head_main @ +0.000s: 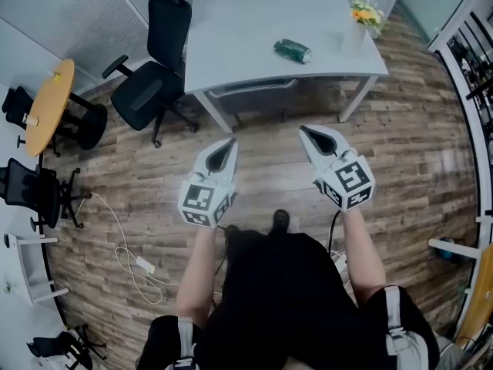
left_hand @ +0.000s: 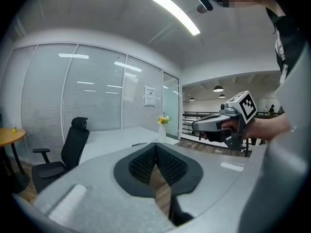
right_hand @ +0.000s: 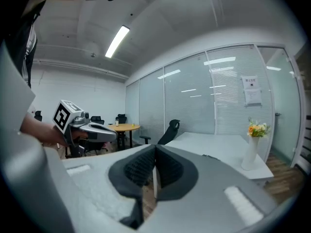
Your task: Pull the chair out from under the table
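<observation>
- Step in hand: the approach, judged from the layout. The person is standing on the wood-plank floor [head_main: 400,153] and facing the near edge of the pale grey rectangular table [head_main: 254,14]. The left gripper [head_main: 229,145] and the right gripper [head_main: 306,132] are being held side by side in the air, near the table but apart from it.
- Tool state: both grippers are showing their jaws closed pad to pad. Nothing is lying between them, and neither gripper is touching anything.
- Task's thing: the grey slatted-back chair [head_main: 253,90] is sitting tucked under the table's near edge, between the near legs. Only the top of its backrest is showing. It lies beyond both grippers, roughly midway between them.
- Next move, as a judgement: the jaws are going to need opening and carrying forward to the backrest's top edge. They would then close on it, and the chair would be drawn straight toward the person.
- Head view only: it is showing the tucked chair and a green can [head_main: 293,50] lying on its side on the tabletop. A white cable [head_main: 127,253] is trailing over the floor at the near left.
- Head view also: a black high-backed office chair [head_main: 154,75] is standing at the table's left end, already clear of it and so probably not the target.
- Gripper views only: they are showing the black ribbed pads [left_hand: 146,161] meeting, each gripper's neighbour in profile, and the glass partition wall [left_hand: 97,101] behind the table. A white vase of yellow flowers [right_hand: 251,149] is standing upright. The tucked chair cannot be made out for certain in them.
</observation>
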Demonstrator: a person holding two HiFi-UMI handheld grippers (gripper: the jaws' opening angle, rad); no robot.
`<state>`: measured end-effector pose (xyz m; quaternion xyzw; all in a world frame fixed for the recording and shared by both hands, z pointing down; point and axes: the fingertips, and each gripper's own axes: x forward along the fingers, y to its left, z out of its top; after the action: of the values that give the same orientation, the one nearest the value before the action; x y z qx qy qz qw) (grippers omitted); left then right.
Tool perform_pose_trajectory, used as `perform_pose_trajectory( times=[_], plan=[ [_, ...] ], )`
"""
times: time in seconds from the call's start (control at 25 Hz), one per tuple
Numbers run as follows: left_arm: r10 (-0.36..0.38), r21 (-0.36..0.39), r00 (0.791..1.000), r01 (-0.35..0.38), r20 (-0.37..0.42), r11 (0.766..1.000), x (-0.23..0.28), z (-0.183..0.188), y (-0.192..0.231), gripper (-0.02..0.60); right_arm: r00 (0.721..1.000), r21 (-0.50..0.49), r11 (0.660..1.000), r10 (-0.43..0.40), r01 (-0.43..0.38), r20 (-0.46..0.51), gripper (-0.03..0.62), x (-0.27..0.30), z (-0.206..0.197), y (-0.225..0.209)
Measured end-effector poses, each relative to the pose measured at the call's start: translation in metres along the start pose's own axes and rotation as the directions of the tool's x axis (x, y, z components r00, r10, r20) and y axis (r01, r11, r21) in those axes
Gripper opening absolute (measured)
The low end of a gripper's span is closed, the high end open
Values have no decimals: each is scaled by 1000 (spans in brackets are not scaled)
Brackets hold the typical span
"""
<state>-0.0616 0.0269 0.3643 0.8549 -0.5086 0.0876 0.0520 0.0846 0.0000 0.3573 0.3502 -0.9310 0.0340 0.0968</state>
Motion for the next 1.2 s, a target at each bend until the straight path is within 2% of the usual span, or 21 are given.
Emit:
perform_pose_trajectory(
  times=[0.28, 0.6, 0.76, 1.0, 1.2],
  plan=[
    [-1, 7, 1000, 1, 1, 1000, -5, -5, -10, 11, 1000, 36, 999, 31, -32, 2, 3, -9, -9, 7],
    [-13, 18, 999, 13, -47, 1000, -9, -23, -12, 11, 999, 61, 997, 38, -37, -16, 3, -3, -22, 15],
    [-21, 13, 996, 22, -83, 1000, -6, -34, -1, 11, 999, 64, 997, 38, -36, -31, 3, 9, -24, 15],
    [-37, 5, 997, 37, -71, 999, 14, -34, 22, 11, 998, 52, 998, 29, -26, -63, 3, 35, -24, 6],
    [-104, -52, 993, 101, -52, 993, 37, -26, 45, 11, 998, 47, 998, 44, -42, -53, 3, 60, -11, -1]
  ],
)
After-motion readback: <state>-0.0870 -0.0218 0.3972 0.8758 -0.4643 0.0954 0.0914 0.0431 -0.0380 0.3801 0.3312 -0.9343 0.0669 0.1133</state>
